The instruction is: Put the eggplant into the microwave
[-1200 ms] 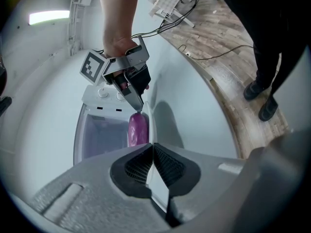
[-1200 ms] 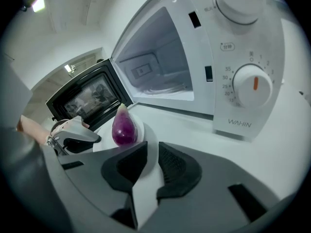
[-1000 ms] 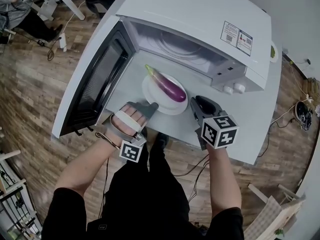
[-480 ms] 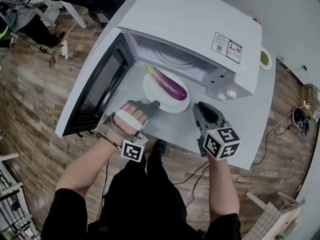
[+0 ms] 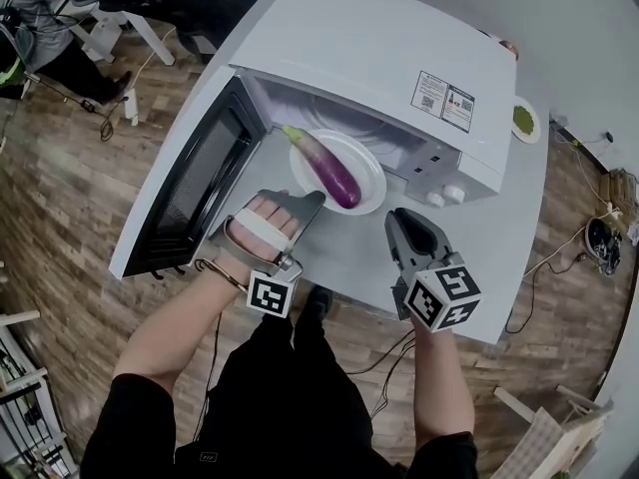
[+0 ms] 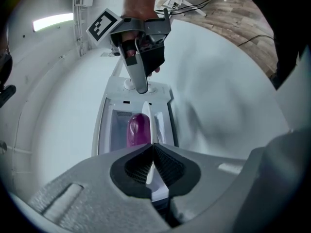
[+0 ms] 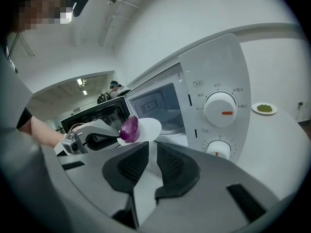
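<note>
We have the eggplant (image 5: 324, 168) lying lengthwise on a white plate (image 5: 373, 180), and the left tongs (image 5: 314, 202) are clenched on that plate's near rim, holding it clear of the desk (image 5: 509, 252). In the left gripper view the thin rim sits pinched between the two pads. The plate hangs right at the mouth of the microwave (image 5: 379, 48), which stands toward the desk's left side with its door (image 5: 190, 183) swung wide past the left edge. As we read it, the far part of the plate is at the threshold while the near part is outside the cavity.

The right tongs (image 5: 407, 220) hover over the desk's near edge, in front of the knobs (image 5: 454, 195); their pads show only a narrow gap with nothing in it, so they carry nothing. A small dish (image 5: 523, 120) with something green sits by the far right corner, apart from the work.

We judge the task well along; the door is open and the load is lifted and lined up with the opening. What is left is to pass the plate fully inside, set it down on the turntable, let go of the rim and draw the left tongs out; closing the door may follow.
</note>
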The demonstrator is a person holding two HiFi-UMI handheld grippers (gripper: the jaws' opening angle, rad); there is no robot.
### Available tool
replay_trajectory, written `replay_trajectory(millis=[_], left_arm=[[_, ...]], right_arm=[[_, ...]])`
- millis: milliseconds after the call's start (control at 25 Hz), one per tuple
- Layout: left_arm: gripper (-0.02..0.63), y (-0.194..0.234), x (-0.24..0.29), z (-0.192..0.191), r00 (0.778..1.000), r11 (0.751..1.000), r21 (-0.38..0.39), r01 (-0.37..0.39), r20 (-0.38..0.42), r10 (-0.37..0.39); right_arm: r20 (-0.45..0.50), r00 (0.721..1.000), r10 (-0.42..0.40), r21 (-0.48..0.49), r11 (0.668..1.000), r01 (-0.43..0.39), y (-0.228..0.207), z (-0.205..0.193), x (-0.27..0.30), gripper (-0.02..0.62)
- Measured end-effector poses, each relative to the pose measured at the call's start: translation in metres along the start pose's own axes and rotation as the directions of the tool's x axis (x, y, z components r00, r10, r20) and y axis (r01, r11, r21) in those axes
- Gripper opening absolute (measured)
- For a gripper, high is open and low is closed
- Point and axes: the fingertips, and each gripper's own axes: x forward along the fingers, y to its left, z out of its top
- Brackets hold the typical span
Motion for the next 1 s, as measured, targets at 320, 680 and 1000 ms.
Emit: replay_trajectory(millis=[320, 680, 1000], left_arm=[[0.017, -0.002, 0.027, -0.005, 1.0, 1.0, 0.015, 0.012, -0.014, -0.012], [0.017, -0.01, 0.063, -0.027, 0.998, 1.0, -0.013, 0.0, -0.067, -0.001], [0.017, -0.019, 0.087, -0.031, 0.997, 1.0, -0.014, 0.002, -0.076, -0.003]], right_arm=[[0.034, 0.999, 0.0, 0.003, 1.0, 0.0, -0.005, 0.009, -0.002, 0.058], [0.031, 0.999, 0.012, 0.014, 1.0, -0.013, -0.006, 0.002, 0.005, 0.055], [0.028, 0.999, 0.02, -0.002, 1.0, -0.02, -0.007, 0.0, 0.012, 0.052]])
